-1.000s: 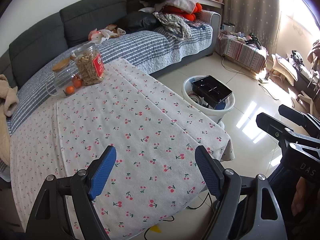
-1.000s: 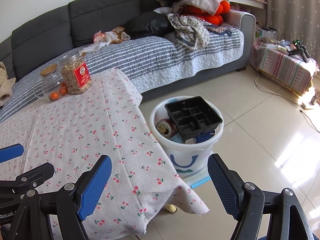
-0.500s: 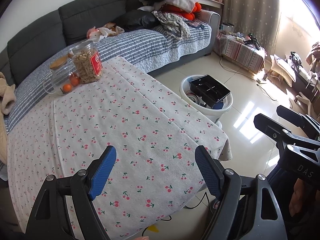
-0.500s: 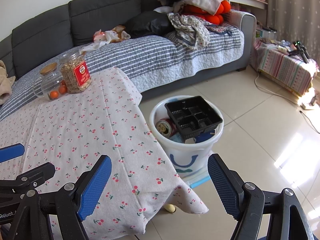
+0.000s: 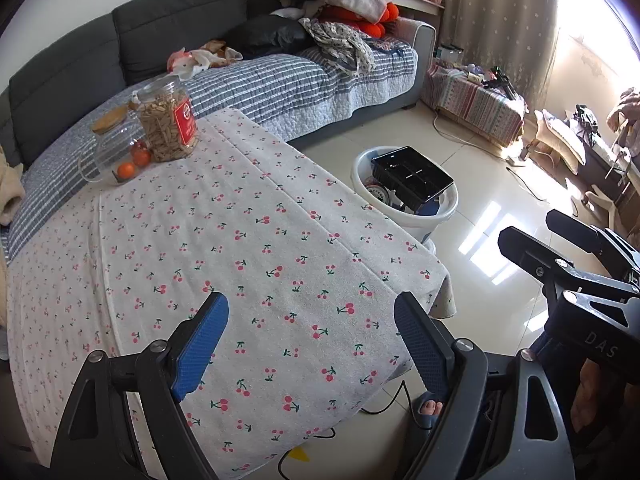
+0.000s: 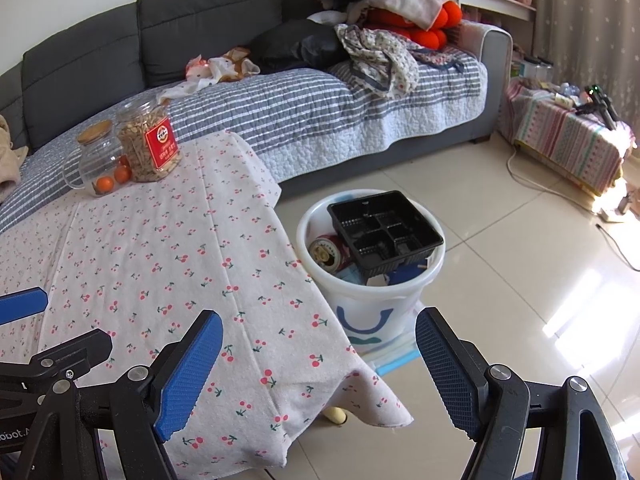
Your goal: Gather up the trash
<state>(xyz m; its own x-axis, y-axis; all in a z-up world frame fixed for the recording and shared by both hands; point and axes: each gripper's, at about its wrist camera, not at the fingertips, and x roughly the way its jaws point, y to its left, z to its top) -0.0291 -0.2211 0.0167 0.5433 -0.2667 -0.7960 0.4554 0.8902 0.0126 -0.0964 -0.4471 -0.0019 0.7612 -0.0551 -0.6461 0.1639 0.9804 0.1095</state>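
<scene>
A white trash bucket [image 6: 372, 300] stands on the floor beside the table; it also shows in the left wrist view [image 5: 440, 216]. A black plastic tray [image 6: 384, 230] lies across its top, with a red can [image 6: 326, 250] and blue scraps beside it. The tray shows in the left wrist view [image 5: 412, 178]. My left gripper [image 5: 310, 328] is open and empty above the near part of the cherry-print tablecloth [image 5: 240, 240]. My right gripper [image 6: 318, 356] is open and empty, above the table's corner and the floor in front of the bucket.
A jar of snacks with a red label [image 5: 168, 124] and a glass jar with oranges [image 5: 112, 148] stand at the table's far corner. A grey sofa [image 6: 280, 92] with a striped quilt and piled clothes lies behind. Cables [image 5: 384, 404] lie on the tiled floor.
Both grippers stay open and empty. The left wrist view has shifted slightly, with the table and bucket now sitting a little differently in frame. The right view has barely changed.
</scene>
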